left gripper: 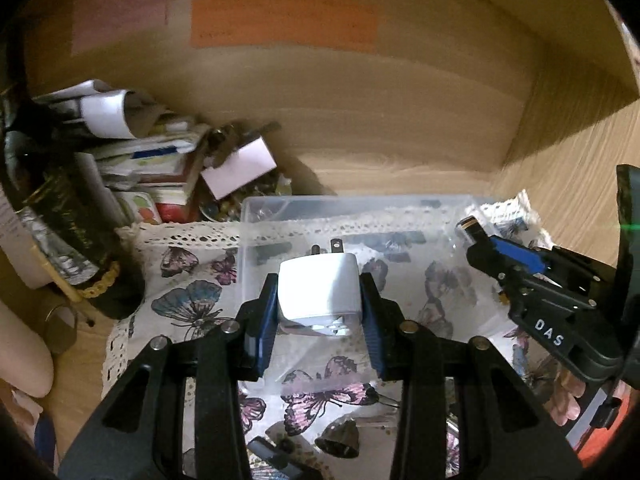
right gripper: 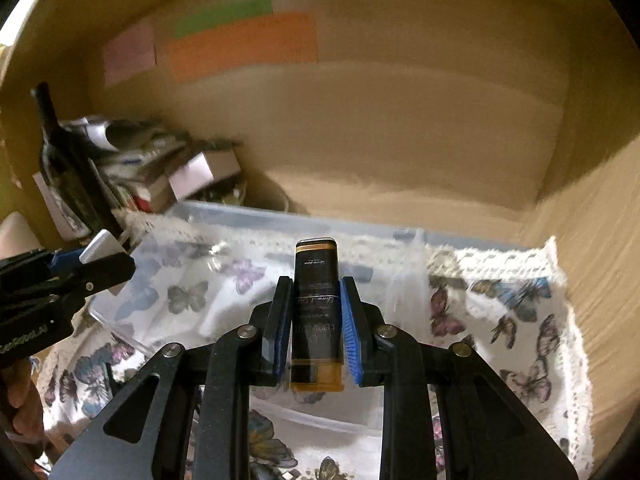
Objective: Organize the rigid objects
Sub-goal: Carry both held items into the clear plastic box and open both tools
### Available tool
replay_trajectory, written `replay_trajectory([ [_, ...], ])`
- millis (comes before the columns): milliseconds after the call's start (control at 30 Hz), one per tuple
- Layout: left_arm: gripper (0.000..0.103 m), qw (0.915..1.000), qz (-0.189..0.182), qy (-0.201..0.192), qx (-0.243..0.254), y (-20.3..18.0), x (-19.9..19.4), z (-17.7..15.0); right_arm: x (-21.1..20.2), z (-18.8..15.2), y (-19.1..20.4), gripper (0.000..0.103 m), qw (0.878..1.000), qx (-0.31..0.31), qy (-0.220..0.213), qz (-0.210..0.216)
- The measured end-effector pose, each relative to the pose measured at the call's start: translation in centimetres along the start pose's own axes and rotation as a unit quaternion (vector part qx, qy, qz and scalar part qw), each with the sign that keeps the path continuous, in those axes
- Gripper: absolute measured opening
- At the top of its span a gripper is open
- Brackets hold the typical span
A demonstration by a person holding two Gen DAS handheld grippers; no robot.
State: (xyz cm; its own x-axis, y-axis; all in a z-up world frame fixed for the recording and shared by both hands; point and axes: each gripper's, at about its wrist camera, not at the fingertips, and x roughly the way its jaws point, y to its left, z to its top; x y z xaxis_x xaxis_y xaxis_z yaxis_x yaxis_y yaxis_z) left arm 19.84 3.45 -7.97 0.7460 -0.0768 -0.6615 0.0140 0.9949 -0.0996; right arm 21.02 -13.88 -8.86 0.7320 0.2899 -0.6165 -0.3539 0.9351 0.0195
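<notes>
My left gripper (left gripper: 319, 280) is shut on a white plug adapter (left gripper: 318, 292) with its prongs pointing away, held over a clear plastic box (left gripper: 280, 204) on a butterfly cloth (left gripper: 188, 304). My right gripper (right gripper: 315, 300) is shut on a black and gold perfume bottle (right gripper: 316, 312), also above the clear box (right gripper: 240, 214). The right gripper with the bottle shows in the left wrist view (left gripper: 500, 252). The left gripper with the adapter shows in the right wrist view (right gripper: 96, 260).
A dark wine bottle (left gripper: 60, 216) and a heap of papers and small boxes (left gripper: 160, 160) stand at the back left. A small bell (left gripper: 340, 438) lies on the cloth near me. Wooden walls (left gripper: 360, 120) close the back and right side.
</notes>
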Motion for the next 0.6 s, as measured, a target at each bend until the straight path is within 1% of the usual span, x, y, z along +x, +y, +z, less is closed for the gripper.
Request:
replay_trajectory([
  [200,0.038,0.9995,0.002,0.027,0.014,-0.7,2.5,0.2,2.4,-0.4,-0.1,0.021,0.999,0.006,0.037,0.003],
  [367,0.038,0.9985,0.005,0.044,0.034,-1.5,3.9,-0.1,3.1,-0.6,-0.1,0.021,0.999,0.003,0.051,0.003],
  [533,0.038,0.9973,0.0,0.061,0.042,-1.9,4.8,-0.2,3.5,-0.7,0.0,0.022,0.998,0.001,0.06,0.007],
  [600,0.038,0.9973,0.002,0.057,0.046,-2.2,4.7,-0.2,3.5,-0.7,-0.1,0.021,0.998,0.003,0.06,0.008],
])
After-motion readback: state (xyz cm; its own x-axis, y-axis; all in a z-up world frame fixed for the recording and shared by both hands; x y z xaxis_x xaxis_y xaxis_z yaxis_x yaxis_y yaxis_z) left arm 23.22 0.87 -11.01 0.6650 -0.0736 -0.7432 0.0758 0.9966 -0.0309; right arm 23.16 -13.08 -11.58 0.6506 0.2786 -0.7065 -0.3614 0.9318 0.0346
